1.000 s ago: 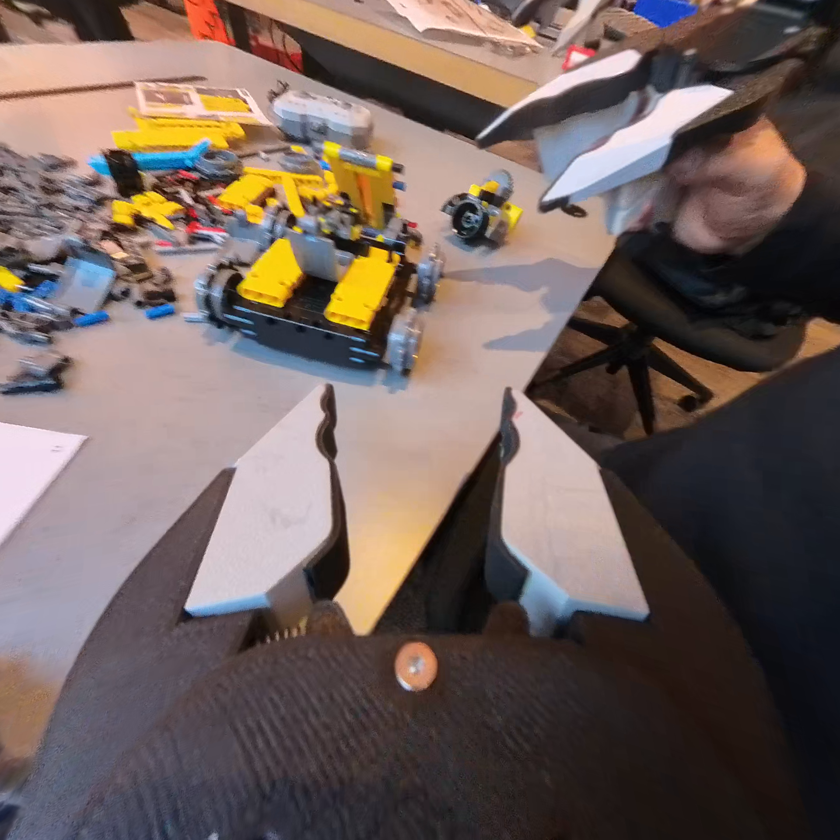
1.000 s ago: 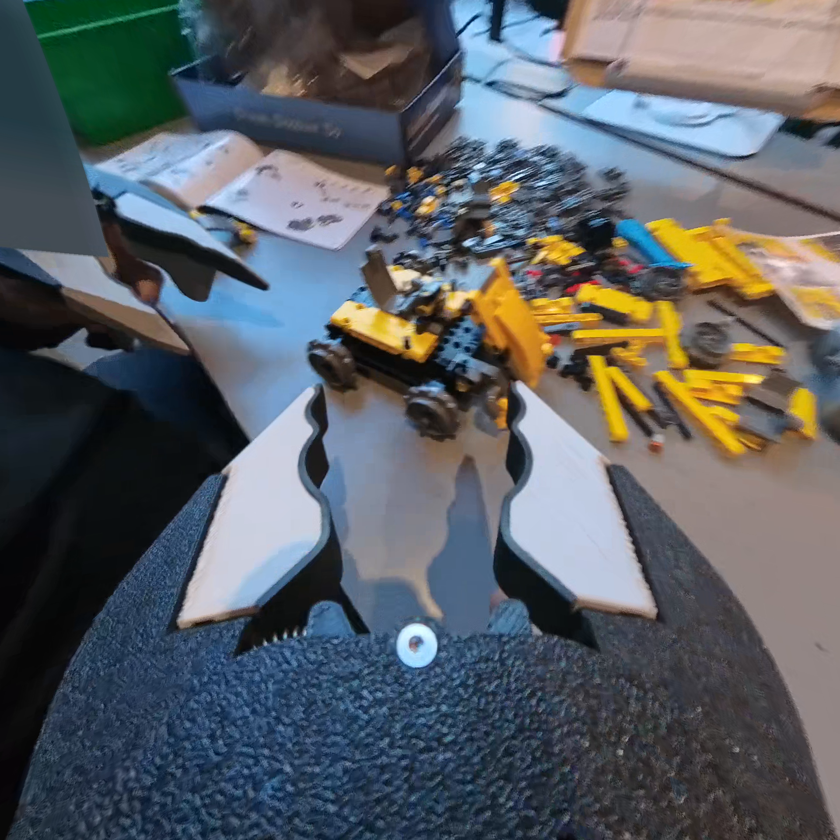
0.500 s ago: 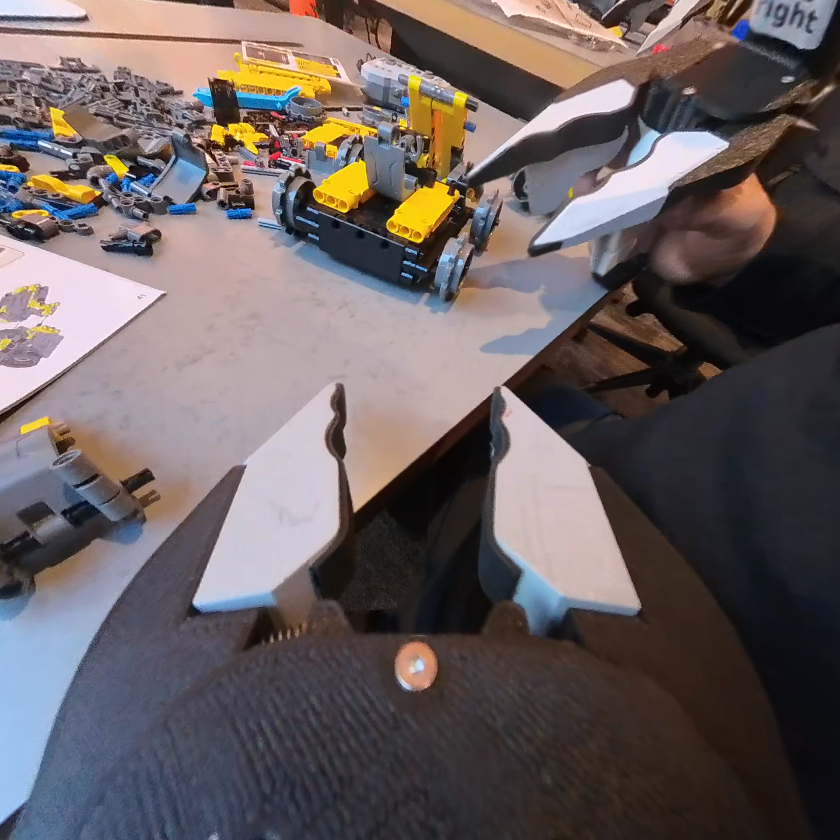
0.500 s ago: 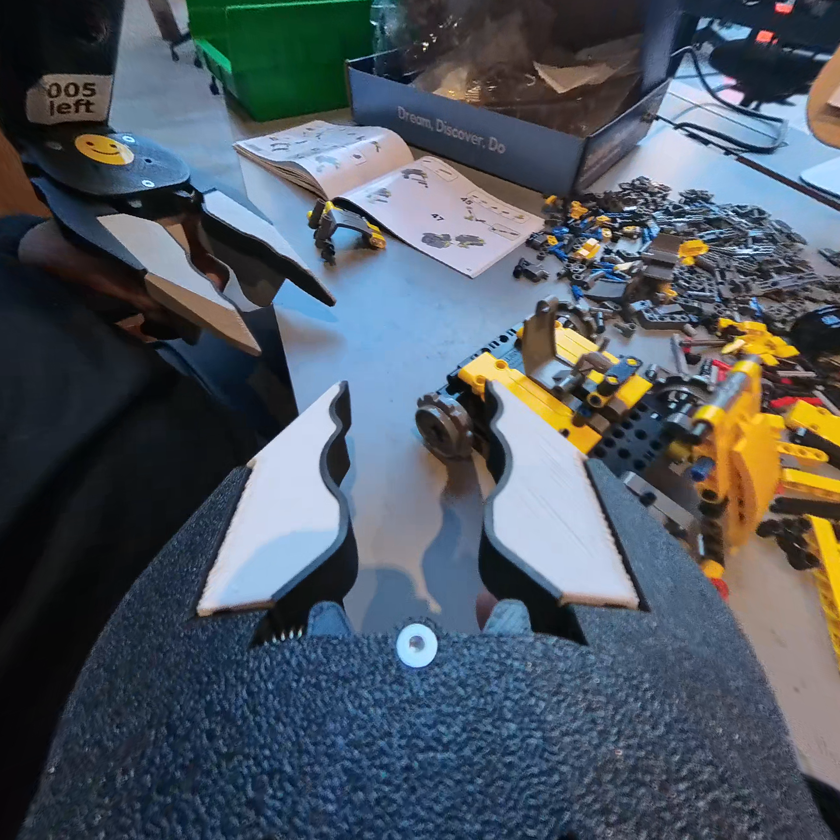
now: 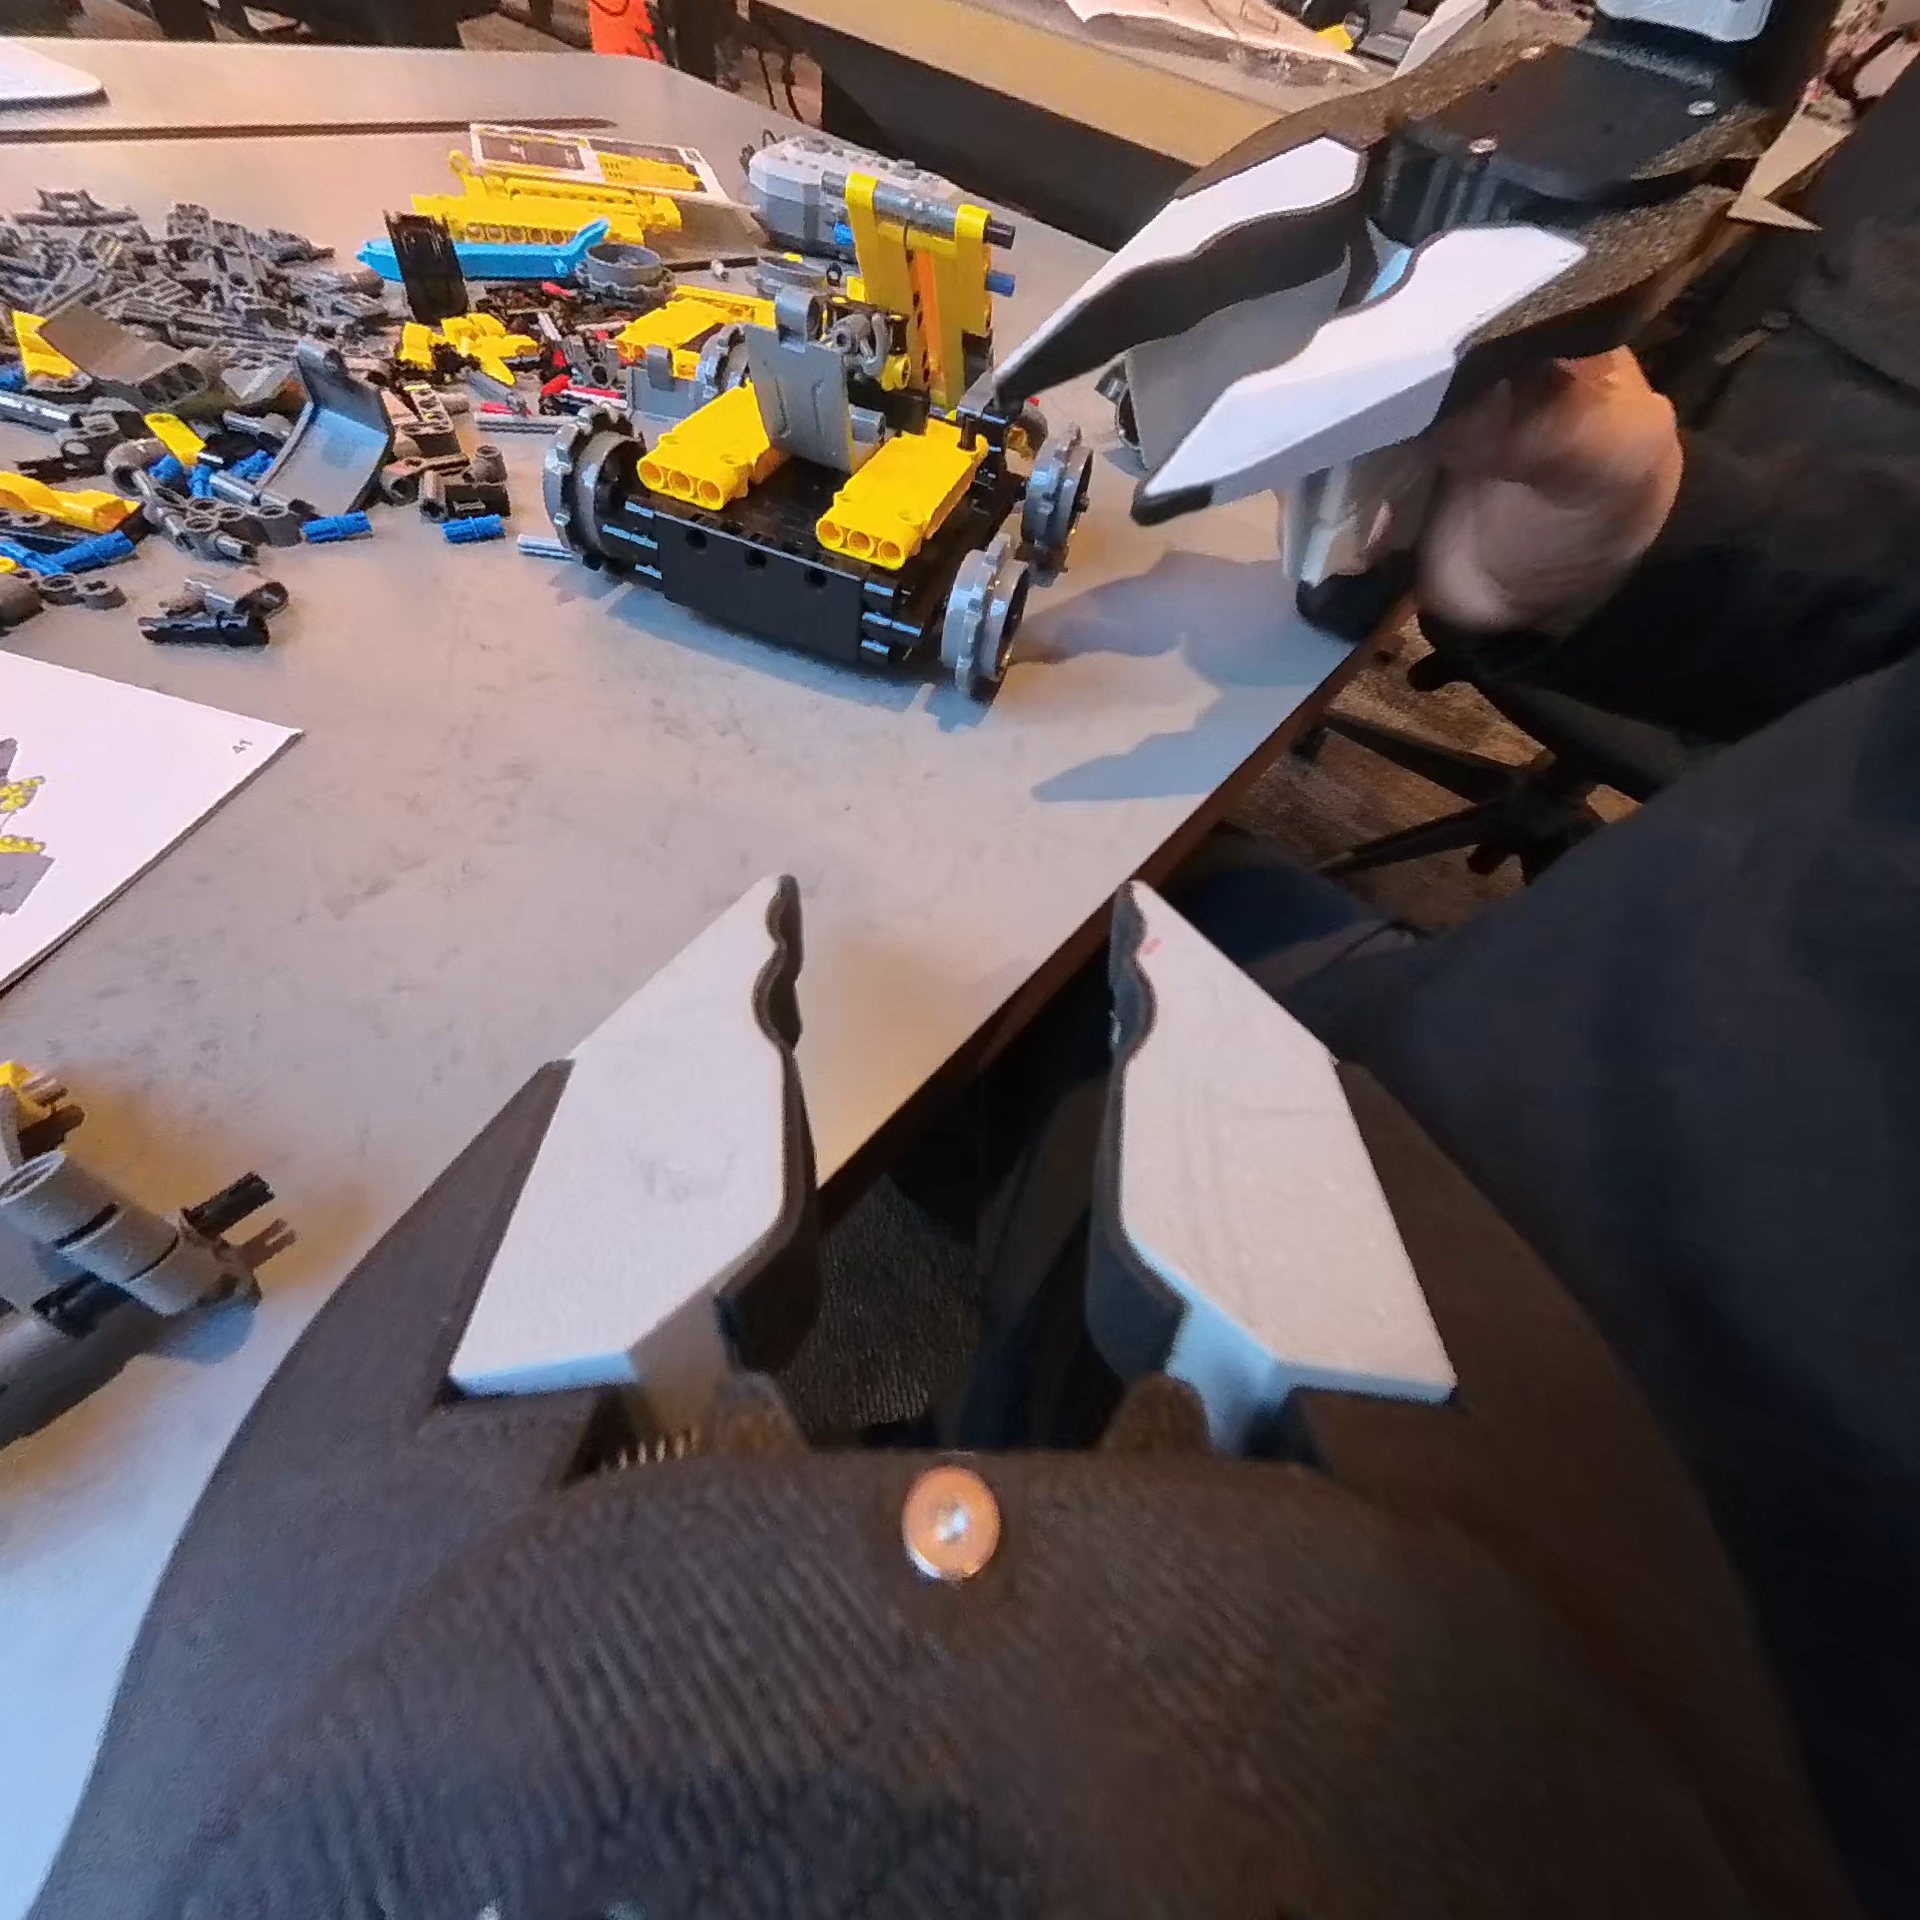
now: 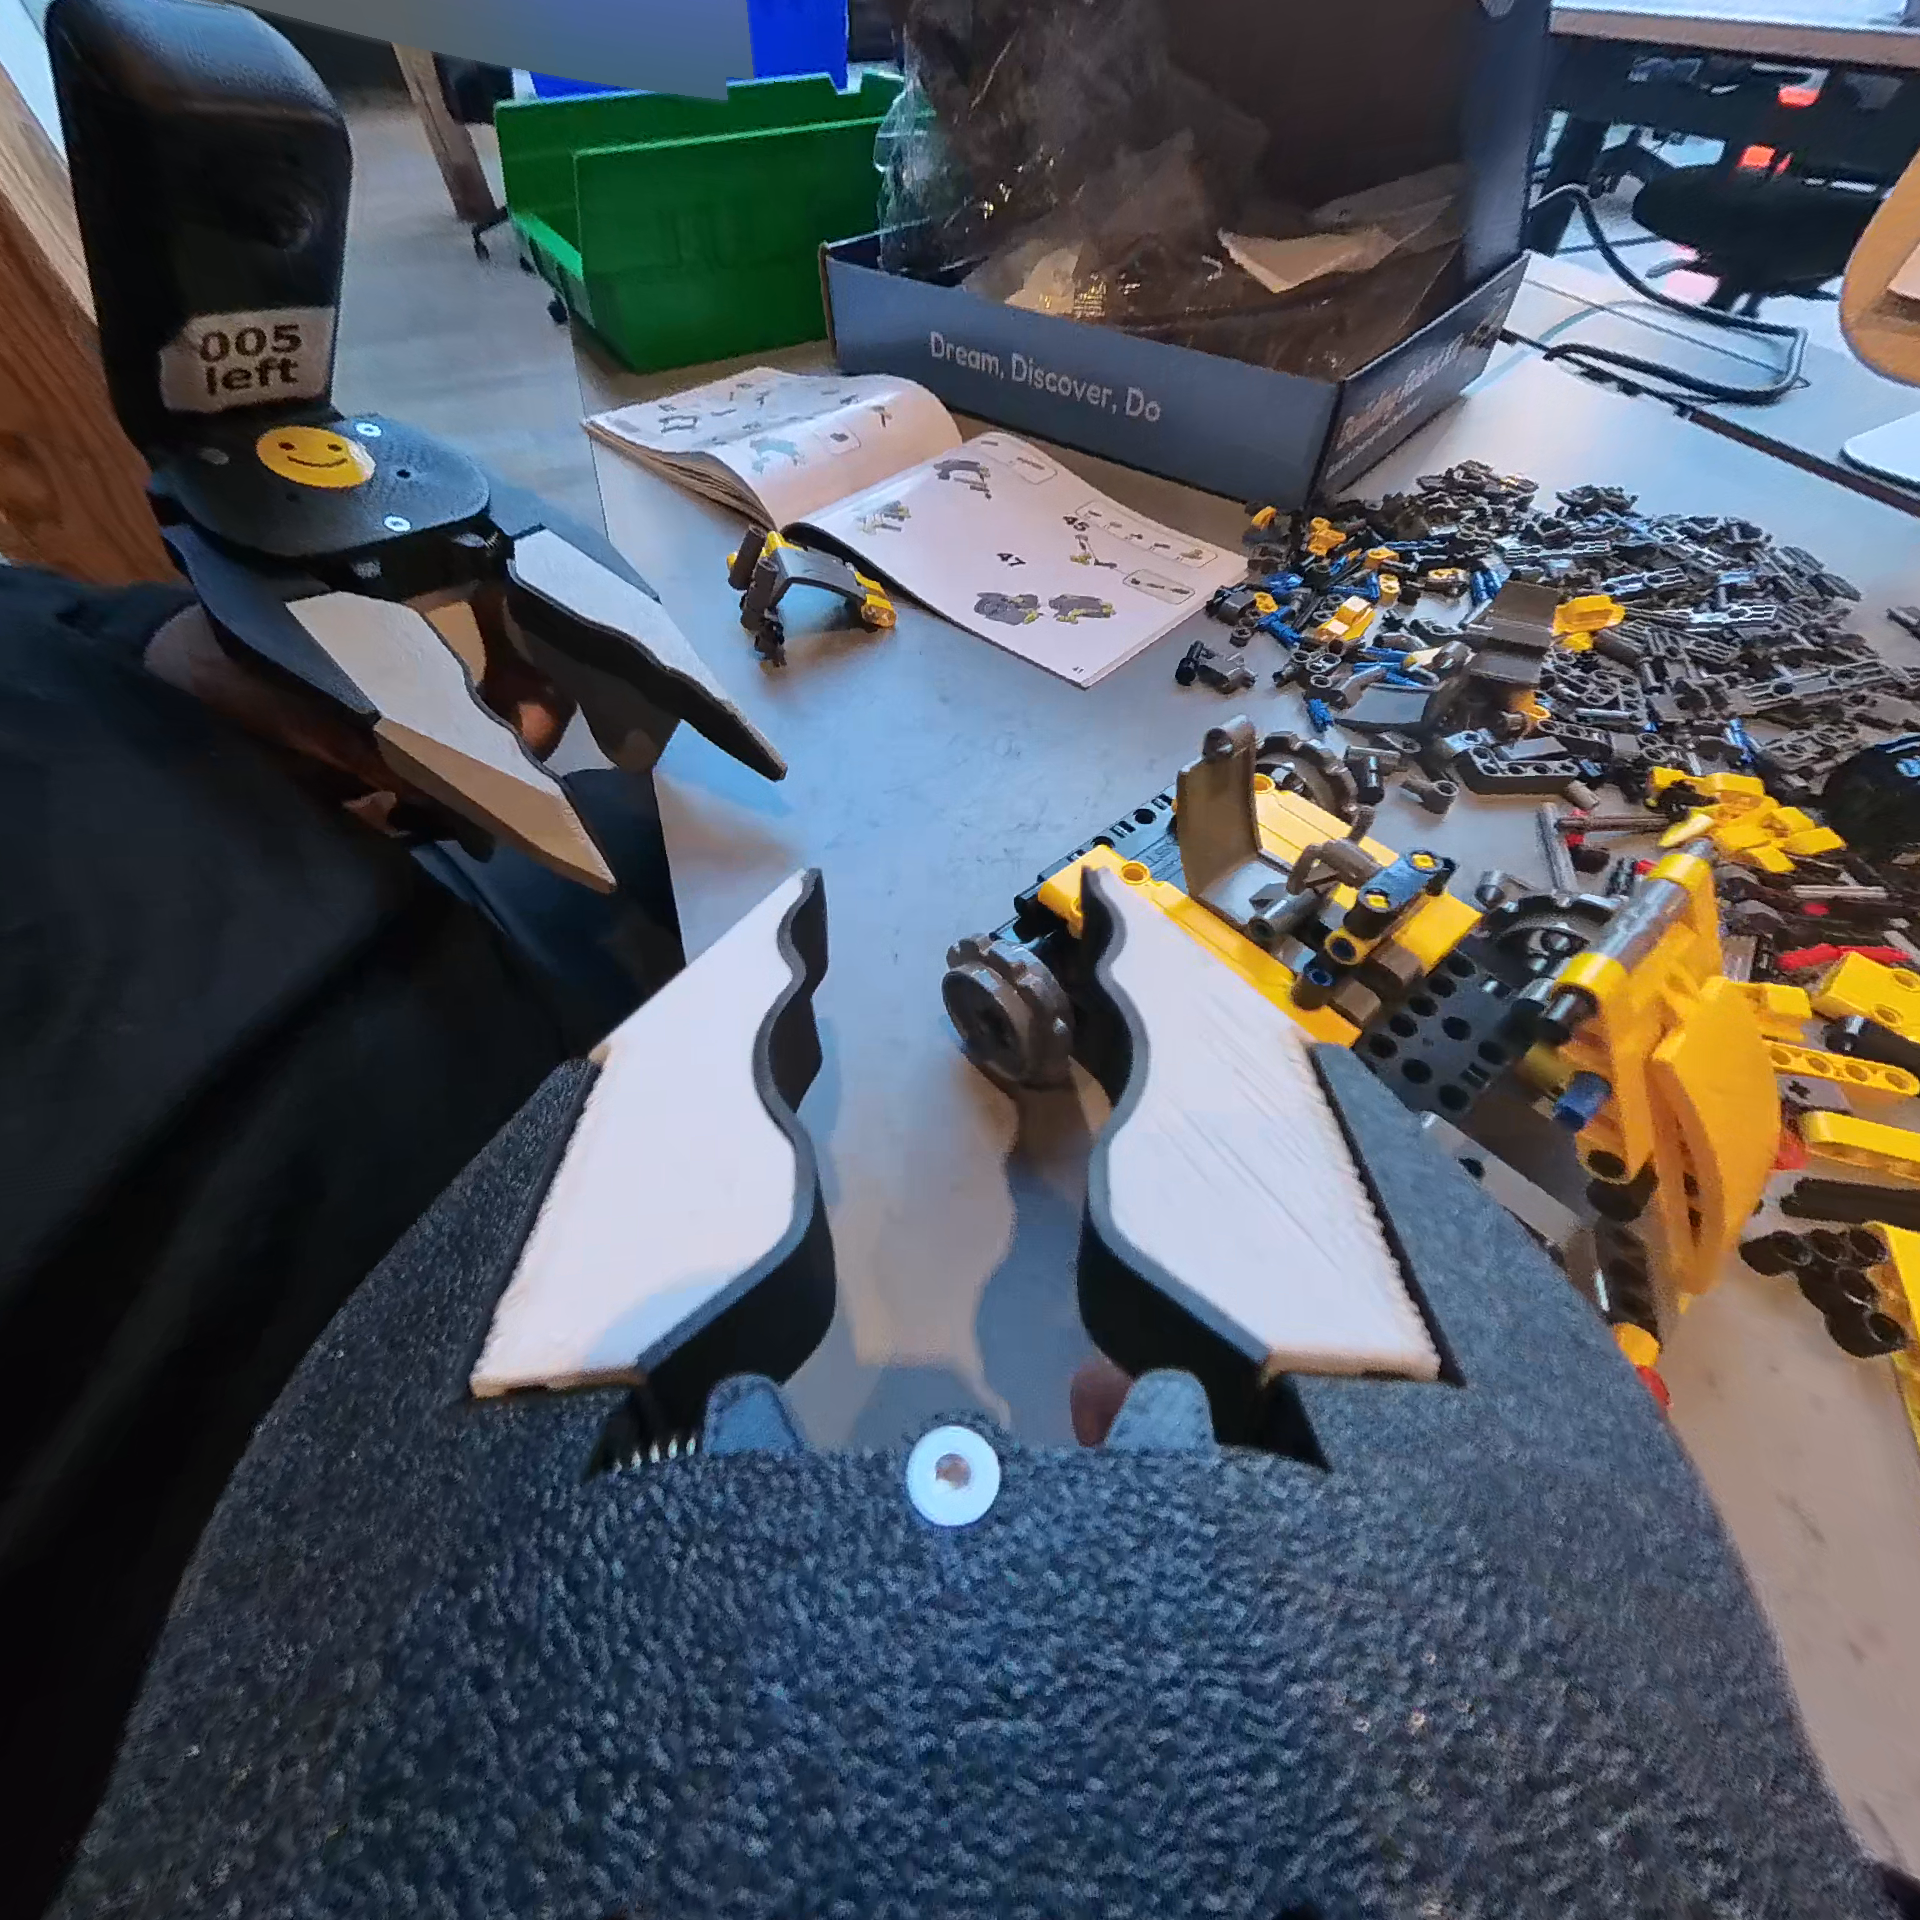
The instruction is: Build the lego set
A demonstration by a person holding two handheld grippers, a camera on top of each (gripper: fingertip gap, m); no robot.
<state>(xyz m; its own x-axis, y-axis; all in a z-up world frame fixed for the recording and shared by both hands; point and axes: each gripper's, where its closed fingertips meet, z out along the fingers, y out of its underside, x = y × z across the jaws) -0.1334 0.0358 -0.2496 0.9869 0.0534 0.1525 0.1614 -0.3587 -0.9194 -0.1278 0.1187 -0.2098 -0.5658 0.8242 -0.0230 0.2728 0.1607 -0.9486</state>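
- The yellow-and-black brick vehicle (image 5: 821,520) stands near the grey table's (image 5: 540,831) front edge.
- The right gripper (image 6: 951,914), jaws spread and empty, has one fingertip at the vehicle's front corner.
- The left gripper (image 5: 951,925) hangs over the table's front edge, likewise spread, holding nothing.
- Loose bricks (image 6: 1621,623), an open booklet (image 6: 925,509) and a blue box (image 6: 1164,353) lie farther back.

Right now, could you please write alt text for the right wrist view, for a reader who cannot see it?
The right tool, open and empty, hovers beside a half-built yellow and black brick vehicle on a grey table. The left tool, also open, hangs at the table's edge, with an open instruction booklet and loose bricks beyond.
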